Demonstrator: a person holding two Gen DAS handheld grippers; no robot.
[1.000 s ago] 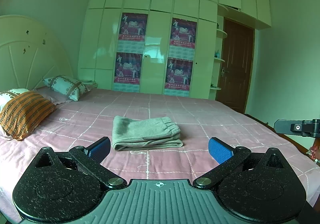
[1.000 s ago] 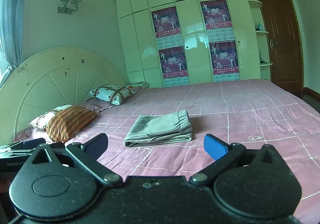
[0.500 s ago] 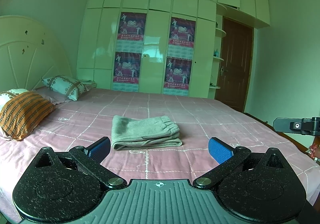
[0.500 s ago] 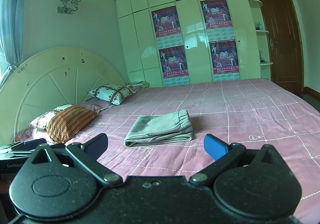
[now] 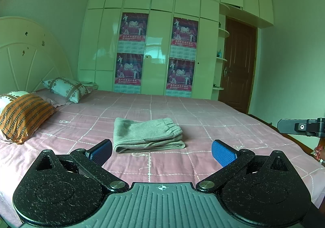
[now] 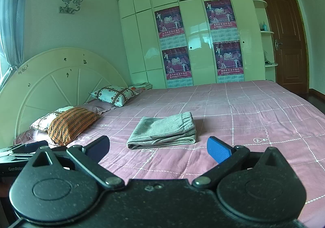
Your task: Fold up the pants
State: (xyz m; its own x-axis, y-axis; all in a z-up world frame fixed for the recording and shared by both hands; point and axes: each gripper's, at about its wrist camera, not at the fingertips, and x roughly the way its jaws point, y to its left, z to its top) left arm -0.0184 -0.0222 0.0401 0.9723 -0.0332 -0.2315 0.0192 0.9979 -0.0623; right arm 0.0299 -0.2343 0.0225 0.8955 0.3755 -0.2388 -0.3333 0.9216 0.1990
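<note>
The left gripper hovers level over the near edge of the bed, fingers spread wide and holding nothing. One pair of grey pants lies folded in a flat stack on the middle of the bed, just beyond and between the fingertips, touching neither. The right gripper hovers alongside, also wide apart and empty. Three pillows rest at the headboard end.

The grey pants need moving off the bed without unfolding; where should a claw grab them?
Probably the pants at their near edge, coming in low from the front: the layers stack and end there, so one pinch could catch them all. The gathered waistband lies to the right.
</note>
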